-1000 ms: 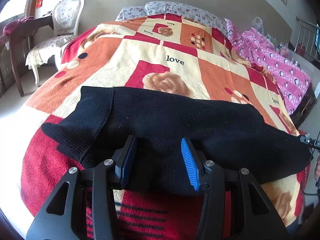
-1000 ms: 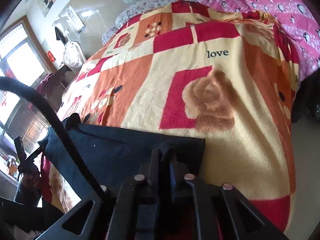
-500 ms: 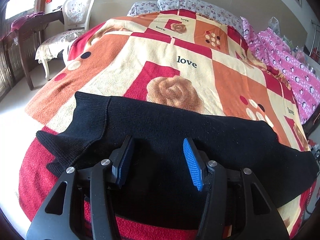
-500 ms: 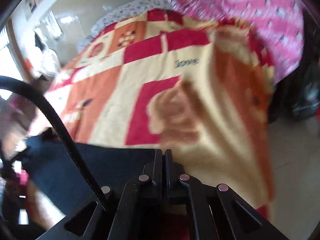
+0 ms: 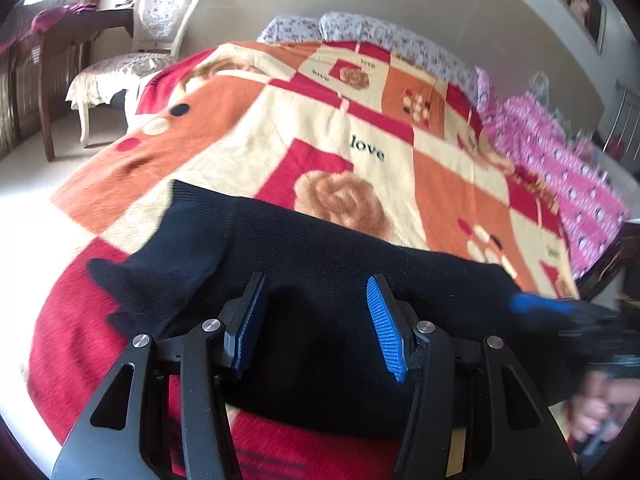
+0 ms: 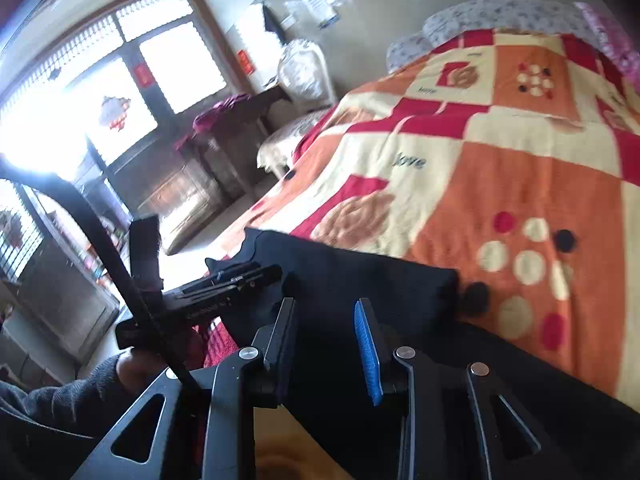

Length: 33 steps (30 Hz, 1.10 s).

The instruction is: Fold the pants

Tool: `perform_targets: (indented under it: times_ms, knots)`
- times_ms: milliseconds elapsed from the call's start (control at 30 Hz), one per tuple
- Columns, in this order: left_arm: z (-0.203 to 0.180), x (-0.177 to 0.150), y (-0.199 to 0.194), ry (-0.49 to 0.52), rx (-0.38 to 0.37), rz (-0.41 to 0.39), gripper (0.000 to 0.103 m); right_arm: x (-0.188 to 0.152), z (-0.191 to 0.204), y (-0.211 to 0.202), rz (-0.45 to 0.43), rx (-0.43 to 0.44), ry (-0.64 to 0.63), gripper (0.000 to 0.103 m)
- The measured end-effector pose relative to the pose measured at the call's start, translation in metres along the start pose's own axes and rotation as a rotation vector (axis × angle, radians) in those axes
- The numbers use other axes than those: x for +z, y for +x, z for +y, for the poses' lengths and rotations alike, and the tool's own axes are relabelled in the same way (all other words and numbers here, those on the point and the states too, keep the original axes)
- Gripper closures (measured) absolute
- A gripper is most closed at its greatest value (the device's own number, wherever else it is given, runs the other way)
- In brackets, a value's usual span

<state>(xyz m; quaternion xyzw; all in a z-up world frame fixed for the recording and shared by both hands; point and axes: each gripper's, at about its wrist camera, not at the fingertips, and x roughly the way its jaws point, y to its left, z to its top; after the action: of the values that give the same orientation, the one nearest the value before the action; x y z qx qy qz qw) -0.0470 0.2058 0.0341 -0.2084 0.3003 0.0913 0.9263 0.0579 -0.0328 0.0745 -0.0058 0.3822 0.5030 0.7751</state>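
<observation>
Left wrist view: patterned blanket (image 5: 400,168) fills the bed, black pants (image 5: 320,264) lying across its near edge, 9 to 3 o'clock. Left gripper (image 5: 316,320) over the pants, jaws apart, nothing pinched. Right gripper (image 6: 326,344) at 6 o'clock, jaws opening over the pants.

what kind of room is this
Most likely a bedroom in a home. A bed covered by a patchwork blanket printed with "love" fills the view, with floral pillows at its head, a white upholstered chair beside it, and black pants spread on the blanket.
</observation>
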Motion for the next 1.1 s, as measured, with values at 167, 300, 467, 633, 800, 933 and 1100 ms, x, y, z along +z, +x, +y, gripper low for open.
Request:
perform_targets:
  times_ms: [167, 300, 467, 633, 800, 933, 1100]
  knots:
    - [0.024, -0.022, -0.040, 0.006, 0.012, -0.056, 0.052, -0.002, -0.041, 0.052, 0.085, -0.240, 0.000, 0.083]
    - [0.033, -0.039, -0.042, 0.018, 0.028, -0.015, 0.052, 0.005, -0.038, 0.061, 0.096, -0.338, -0.063, 0.083]
    - [0.037, -0.043, -0.056, -0.031, 0.038, -0.048, 0.052, 0.007, -0.028, 0.043, 0.067, -0.355, -0.041, 0.081]
    - [0.017, -0.011, -0.062, 0.049, 0.035, -0.138, 0.052, 0.016, 0.020, 0.036, 0.066, -0.233, -0.137, 0.067]
    - [0.028, -0.004, 0.008, 0.050, 0.069, 0.044, 0.053, -0.003, -0.003, 0.073, 0.123, -0.379, -0.193, 0.062]
    - [0.020, 0.003, 0.015, 0.093, 0.112, 0.030, 0.051, -0.001, -0.009, 0.075, 0.123, -0.366, -0.162, 0.061]
    - [0.016, 0.028, -0.001, 0.010, 0.051, 0.008, 0.051, -0.001, -0.011, 0.045, 0.078, -0.288, -0.104, 0.059]
